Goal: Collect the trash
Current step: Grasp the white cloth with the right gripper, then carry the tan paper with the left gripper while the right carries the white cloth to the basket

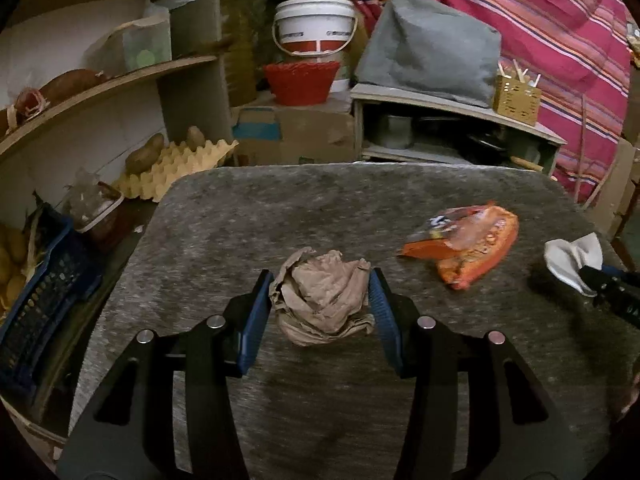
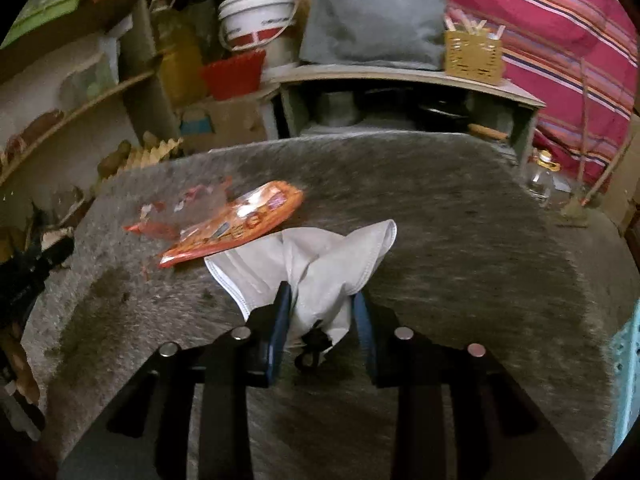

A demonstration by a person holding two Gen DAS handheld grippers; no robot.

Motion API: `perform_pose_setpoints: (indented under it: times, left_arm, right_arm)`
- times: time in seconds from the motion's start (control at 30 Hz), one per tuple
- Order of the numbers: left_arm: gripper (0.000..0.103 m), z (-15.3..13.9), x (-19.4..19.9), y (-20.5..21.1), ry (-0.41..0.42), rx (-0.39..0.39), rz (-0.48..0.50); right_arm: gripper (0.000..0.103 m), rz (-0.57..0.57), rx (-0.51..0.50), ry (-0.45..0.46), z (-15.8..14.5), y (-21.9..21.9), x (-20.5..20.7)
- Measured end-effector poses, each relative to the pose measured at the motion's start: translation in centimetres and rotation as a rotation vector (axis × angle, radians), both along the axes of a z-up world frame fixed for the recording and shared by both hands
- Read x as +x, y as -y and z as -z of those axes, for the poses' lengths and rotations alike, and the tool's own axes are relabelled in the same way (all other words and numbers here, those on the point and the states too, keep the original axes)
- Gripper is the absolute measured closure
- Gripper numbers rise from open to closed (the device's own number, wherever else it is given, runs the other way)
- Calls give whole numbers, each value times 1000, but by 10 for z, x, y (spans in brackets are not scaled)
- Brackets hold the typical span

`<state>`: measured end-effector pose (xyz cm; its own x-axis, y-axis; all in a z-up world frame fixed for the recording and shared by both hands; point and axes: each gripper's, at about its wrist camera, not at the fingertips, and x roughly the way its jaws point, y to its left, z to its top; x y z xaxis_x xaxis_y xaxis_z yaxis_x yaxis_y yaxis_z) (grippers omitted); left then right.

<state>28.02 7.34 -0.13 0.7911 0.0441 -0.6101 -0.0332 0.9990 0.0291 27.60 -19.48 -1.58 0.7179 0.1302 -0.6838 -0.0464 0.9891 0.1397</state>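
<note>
Left wrist view: crumpled brown paper ball (image 1: 324, 296) sits between wide left fingers (image 1: 260, 312); right fingers (image 2: 284, 320) pinch white cloth mask (image 2: 316, 264).

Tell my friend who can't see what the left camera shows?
The left gripper has its two blue fingers around a crumpled brown paper ball on a grey table. An orange wrapper lies to its right.

The table top (image 1: 280, 208) is mottled grey. The crumpled paper (image 1: 322, 296) at its centre is pale brown. At 2 o'clock from it lies an orange wrapper (image 1: 468, 246) with clear patches. The mask (image 2: 316, 264) is white. Both grippers have blue pads (image 1: 256, 320) on black arms. Behind hangs pink cloth (image 1: 540, 32) with orange, white and blue stripes.
</note>
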Motion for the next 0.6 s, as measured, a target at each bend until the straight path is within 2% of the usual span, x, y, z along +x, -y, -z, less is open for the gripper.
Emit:
perform_pose_setpoints:
  times: [0.47,0.6]
  left_arm:
    - [55,-7,-20,78,45,31,82]
    - [55,-11,-26,100,49,7,104]
  right_arm:
    - [71,140,12,46,-27,99,-49]
    - [71,169,2,58,-34,125,-65]
